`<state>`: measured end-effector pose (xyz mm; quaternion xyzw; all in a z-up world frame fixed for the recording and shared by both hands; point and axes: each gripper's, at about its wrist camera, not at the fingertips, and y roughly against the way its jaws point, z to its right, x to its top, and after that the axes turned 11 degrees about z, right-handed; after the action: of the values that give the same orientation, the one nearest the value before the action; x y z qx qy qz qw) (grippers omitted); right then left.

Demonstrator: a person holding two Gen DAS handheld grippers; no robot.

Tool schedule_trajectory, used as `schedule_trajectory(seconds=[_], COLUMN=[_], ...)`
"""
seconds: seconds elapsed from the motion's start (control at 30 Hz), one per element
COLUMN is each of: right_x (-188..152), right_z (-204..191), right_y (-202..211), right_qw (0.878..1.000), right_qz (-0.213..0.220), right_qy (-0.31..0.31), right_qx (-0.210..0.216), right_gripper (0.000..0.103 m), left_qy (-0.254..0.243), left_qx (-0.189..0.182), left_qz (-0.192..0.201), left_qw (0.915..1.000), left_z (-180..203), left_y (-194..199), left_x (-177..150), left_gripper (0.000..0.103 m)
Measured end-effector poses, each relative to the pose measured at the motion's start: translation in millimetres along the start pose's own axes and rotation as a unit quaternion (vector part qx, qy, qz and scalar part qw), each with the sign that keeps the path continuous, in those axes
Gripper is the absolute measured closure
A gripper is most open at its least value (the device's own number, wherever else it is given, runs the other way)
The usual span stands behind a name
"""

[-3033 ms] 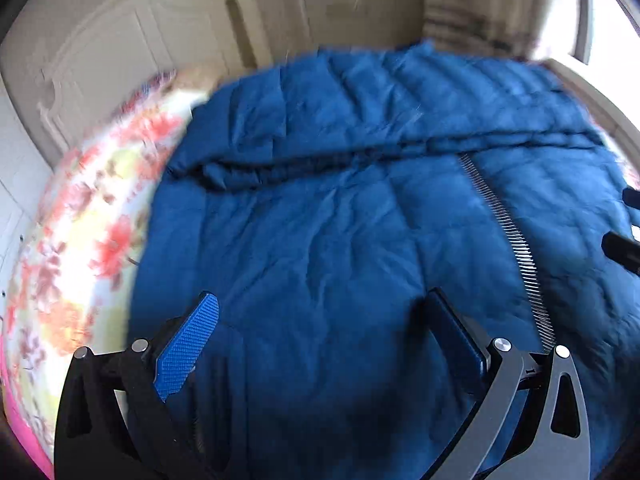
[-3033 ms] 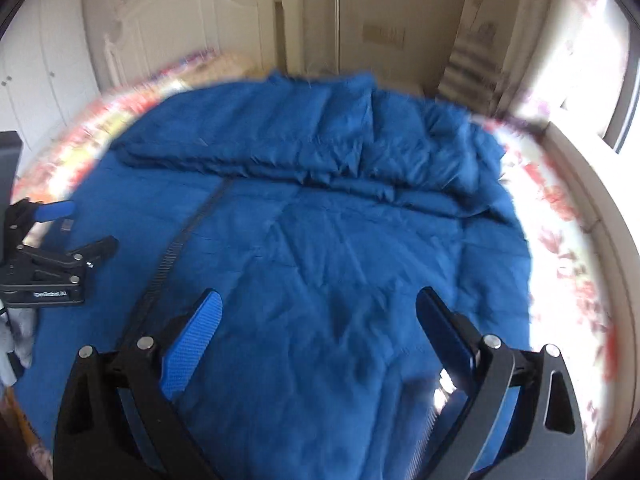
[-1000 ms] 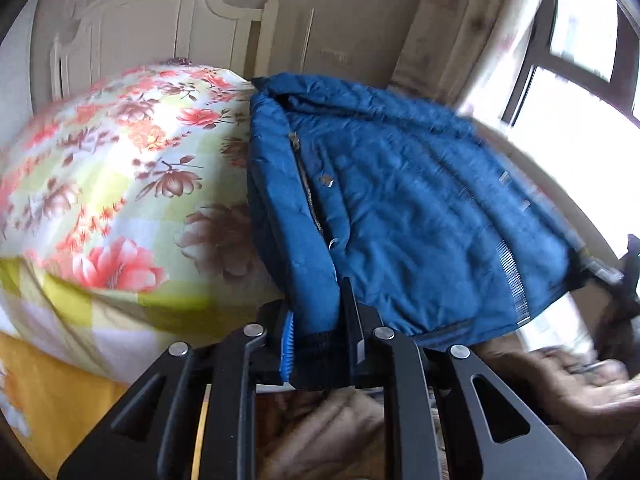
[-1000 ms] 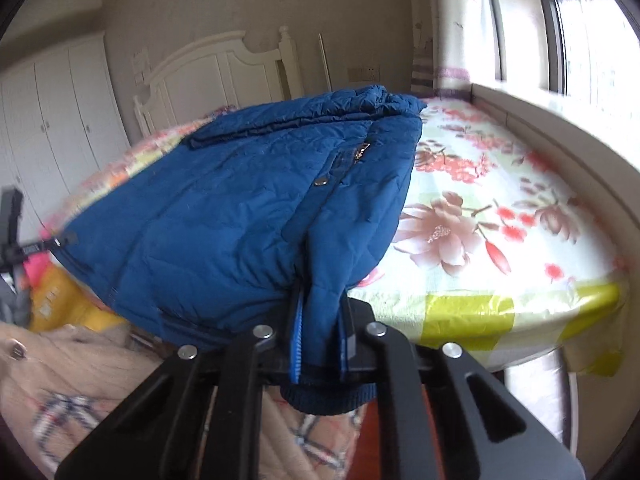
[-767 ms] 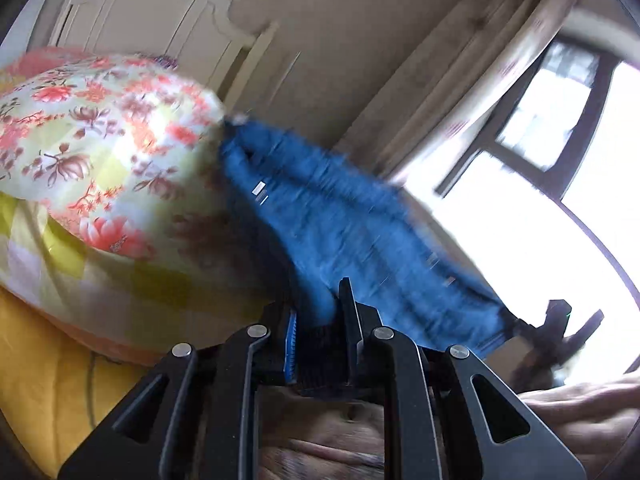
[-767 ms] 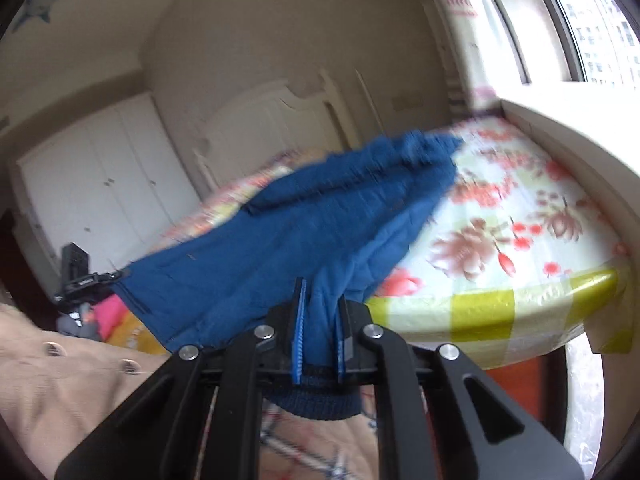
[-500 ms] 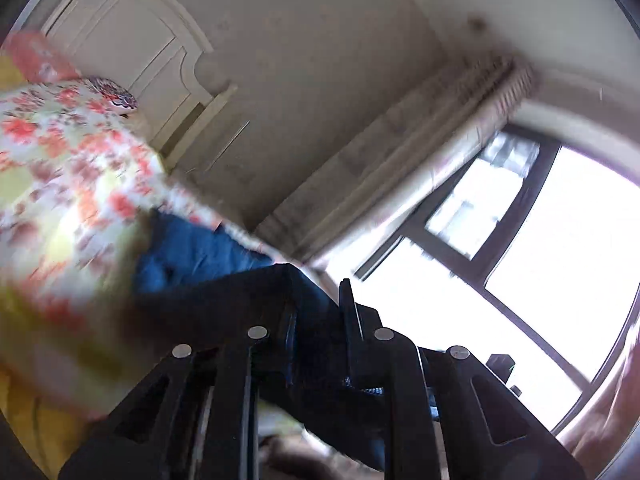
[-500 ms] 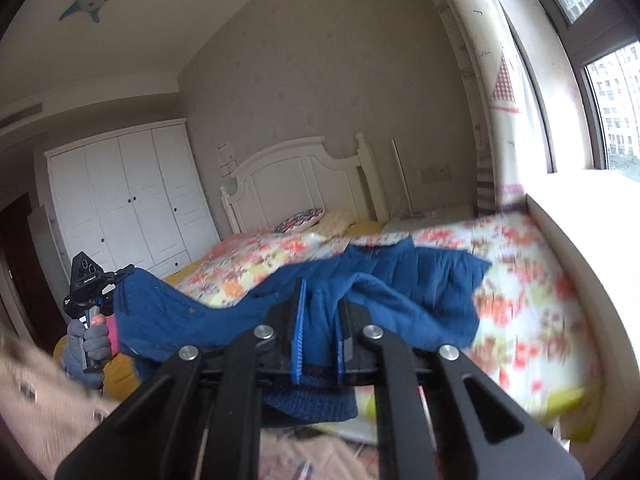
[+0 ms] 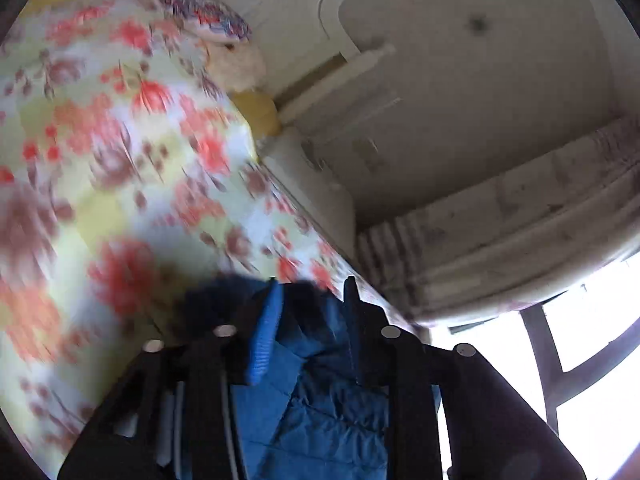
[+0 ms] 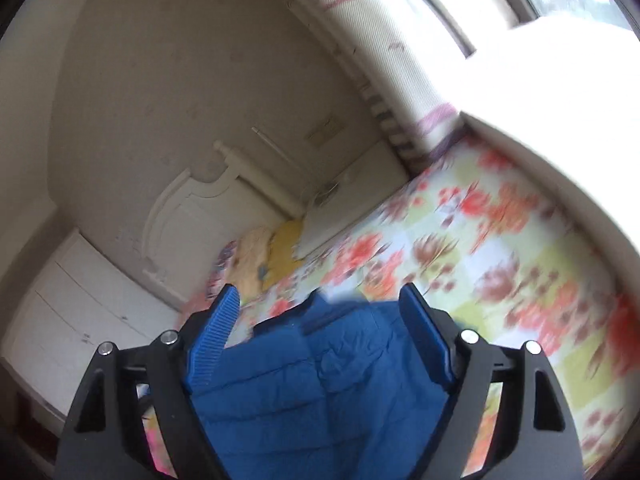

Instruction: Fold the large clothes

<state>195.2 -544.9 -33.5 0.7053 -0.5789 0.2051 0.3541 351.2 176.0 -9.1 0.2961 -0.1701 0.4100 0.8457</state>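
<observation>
- We see the left gripper (image 9: 310, 300), jaws just parting slightly, blue jacket (image 9: 316, 400) between them at lower centre.
- Our right gripper (image 10: 320, 308) has just opened wide; the blue jacket (image 10: 320, 392) lies loose between its jaws, lower centre.

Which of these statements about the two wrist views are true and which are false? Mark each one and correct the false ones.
1. The right gripper has its fingers spread wide apart. True; its jaws have just been opening, and the blue quilted jacket lies between them unpressed.
2. The garment is a red knitted jumper. False; it is a blue quilted jacket.
3. The left gripper has blue fabric between its narrowly parted fingers. True; its jaws have just been opening a little.
4. The bed cover is plain white. False; it is floral, with red and brown flowers on yellow and white.
5. A white headboard stands at the far end of the bed. True.
</observation>
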Motion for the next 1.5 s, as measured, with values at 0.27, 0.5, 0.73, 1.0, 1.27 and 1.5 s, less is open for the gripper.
schedule_trajectory(seconds=[0.27,0.5,0.73,1.0,1.27,1.5], right_x=[-32,-79,-99,-99,-99,-100], right_z=[23,-8,-22,-13,-8,-7], right_y=[-54,-109,-121,-119,-118,-119], right_qw=[0.987,0.954,0.934,0.943,0.948,0.949], right_qz=[-0.098,-0.201,-0.214,-0.201,-0.196,-0.195], right_qy=[0.129,0.22,0.285,0.265,0.248,0.247], right_qx=[-0.004,0.025,0.023,0.027,0.024,0.022], right_gripper=[0.025,0.025,0.032,0.031,0.03,0.028], left_qy=[-0.121,-0.193,-0.242,-0.217,-0.278,-0.262], left_qx=[-0.018,-0.046,-0.051,-0.06,-0.014,-0.003], left_qz=[-0.134,-0.21,-0.217,-0.204,-0.2,-0.236], left_qw=[0.9834,0.9574,0.9444,0.9527,0.9394,0.936], left_z=[-25,-14,-7,-14,1,-11], left_y=[-60,-100,-104,-111,-124,-128], left_x=[-22,-61,-73,-55,-51,-53], left_gripper=[0.08,0.079,0.077,0.077,0.077,0.055])
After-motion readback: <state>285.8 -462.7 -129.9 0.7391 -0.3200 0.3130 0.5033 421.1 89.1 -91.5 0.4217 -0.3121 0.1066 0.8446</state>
